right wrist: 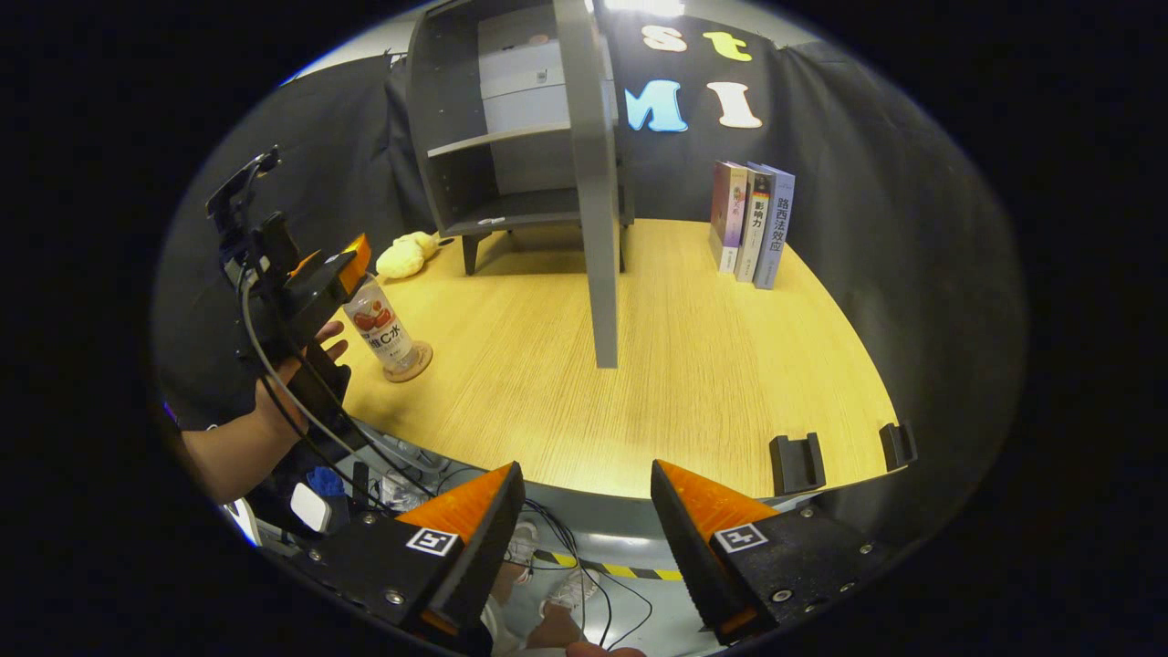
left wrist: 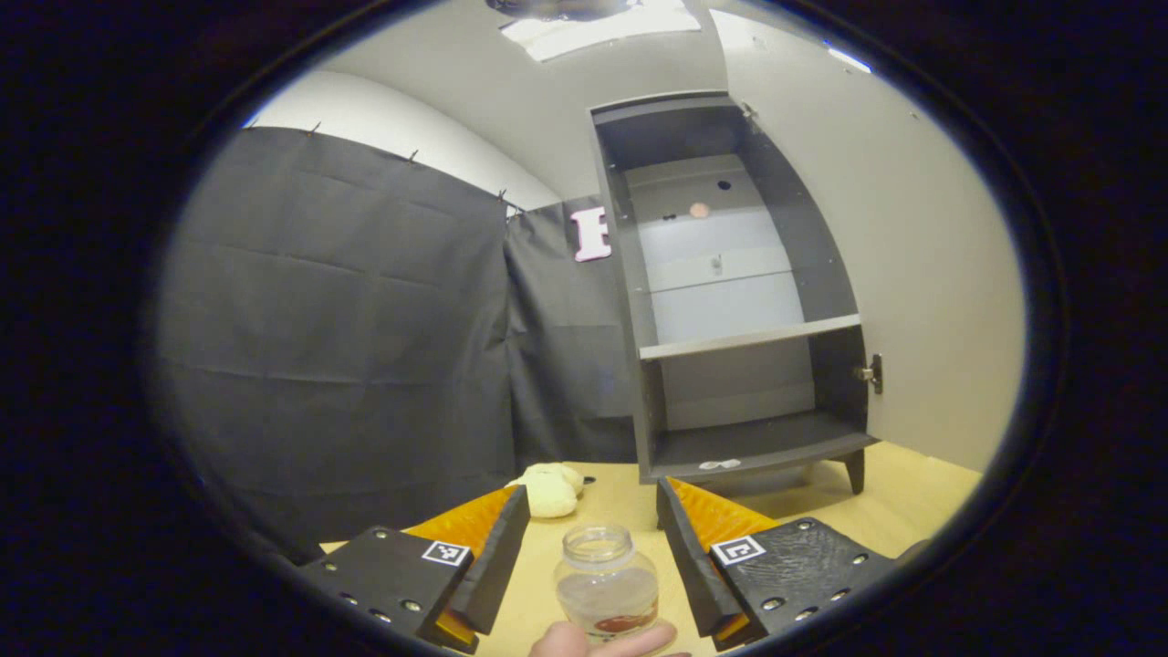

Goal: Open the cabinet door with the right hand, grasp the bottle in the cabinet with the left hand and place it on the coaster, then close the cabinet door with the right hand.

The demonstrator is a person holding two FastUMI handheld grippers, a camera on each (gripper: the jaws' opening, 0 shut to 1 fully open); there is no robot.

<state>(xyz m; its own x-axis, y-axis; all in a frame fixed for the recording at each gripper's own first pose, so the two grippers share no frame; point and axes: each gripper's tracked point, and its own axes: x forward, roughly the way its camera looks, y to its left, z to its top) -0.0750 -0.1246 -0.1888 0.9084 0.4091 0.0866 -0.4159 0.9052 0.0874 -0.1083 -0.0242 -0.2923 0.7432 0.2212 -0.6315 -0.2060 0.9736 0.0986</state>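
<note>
A: How do the left tongs (left wrist: 593,547) stand?
B: Spread, one finger on each side of the bottle (left wrist: 607,584), neither pressing it. In the right gripper view the same tongs (right wrist: 351,265) sit at the bottle's top, with a hand (right wrist: 292,365) behind them.

A: And the right tongs (right wrist: 584,511)?
B: Also spread, pinching nothing, out past the near edge of the surface (right wrist: 639,365) with cables and floor below them.

A: Where is the bottle?
B: Upright on the coaster (right wrist: 408,370), near the surface's left front corner in the right gripper view. It has no cap.

A: The cabinet (left wrist: 730,292)?
B: Door (right wrist: 593,182) swung wide open, seen edge-on from the right tongs. A soft yellow toy (left wrist: 552,488) lies by the cabinet's foot, and three books (right wrist: 753,228) stand upright well to the cabinet's right
</note>
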